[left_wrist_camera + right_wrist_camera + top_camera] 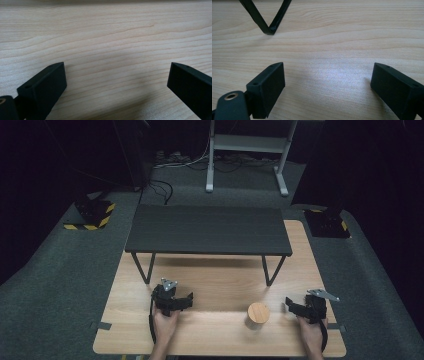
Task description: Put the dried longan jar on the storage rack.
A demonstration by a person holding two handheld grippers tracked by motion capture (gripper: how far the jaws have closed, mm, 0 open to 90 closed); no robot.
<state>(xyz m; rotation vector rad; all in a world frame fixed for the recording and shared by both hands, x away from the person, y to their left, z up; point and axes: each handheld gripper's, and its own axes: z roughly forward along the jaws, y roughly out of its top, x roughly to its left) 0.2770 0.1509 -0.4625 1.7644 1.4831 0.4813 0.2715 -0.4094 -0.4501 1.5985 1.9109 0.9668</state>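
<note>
- The left tongs [187,300] sit low over the light wooden desk [210,275], to the left of the round wooden-lidded jar [258,314] and held in the person's left hand [164,324]; a grey three-cornered plate rides on top.
- In the left gripper view the left tongs [116,77] stand wide open, with bare wood grain between the jaws and nothing gripped.
- The jar stands upright on the desk near its front edge, between the two tongs and nearer the right pair, touched by neither.
- Behind the jar, a low black bench-like shelf [208,229] stands on thin V-shaped legs.
- The right tongs [289,303] rest just right of the jar, held by the right hand [311,332].
- In the right gripper view the right tongs [328,78] are also spread wide and empty, with one V-shaped shelf leg [269,22] ahead.
</note>
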